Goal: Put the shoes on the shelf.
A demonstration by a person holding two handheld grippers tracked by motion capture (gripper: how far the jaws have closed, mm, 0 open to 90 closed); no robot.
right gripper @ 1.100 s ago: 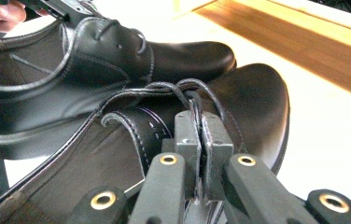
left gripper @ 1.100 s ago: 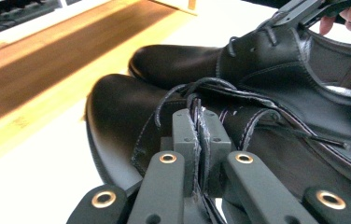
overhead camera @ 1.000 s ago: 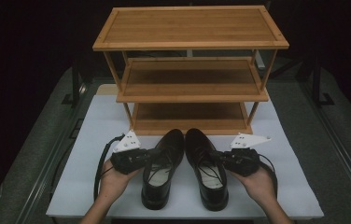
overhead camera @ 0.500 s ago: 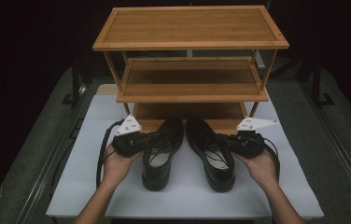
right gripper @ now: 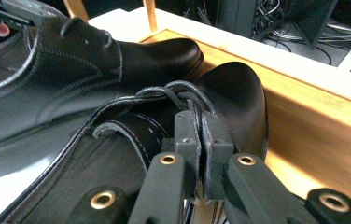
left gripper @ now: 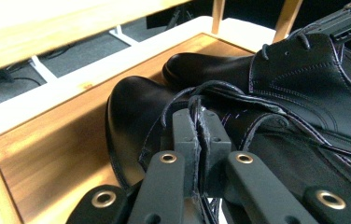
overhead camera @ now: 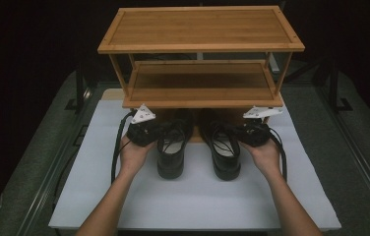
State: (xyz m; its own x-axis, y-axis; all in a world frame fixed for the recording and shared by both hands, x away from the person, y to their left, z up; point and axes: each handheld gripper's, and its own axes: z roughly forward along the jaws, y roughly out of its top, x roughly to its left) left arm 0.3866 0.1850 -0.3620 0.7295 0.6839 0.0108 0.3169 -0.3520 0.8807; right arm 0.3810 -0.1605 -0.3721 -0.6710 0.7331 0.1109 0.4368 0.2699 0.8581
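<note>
At lower centre of the high view, the left gripper (overhead camera: pixel 146 132) and right gripper (overhead camera: pixel 253 133) each pinched a black dress shoe's upper, (overhead camera: pixel 172 147) and (overhead camera: pixel 223 150), toes entering the bamboo rack's (overhead camera: pixel 200 46) bottom shelf; sliding both evenly would probably keep them aligned

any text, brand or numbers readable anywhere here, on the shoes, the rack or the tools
None can be read.
Left shoe: plain black leather, stitching, no brand mark visible.
Right shoe: the same, no lettering.
Wooden rack: bare wood, no label.
Left tool and right tool: black jaws with brass rivets, nothing printed.
</note>
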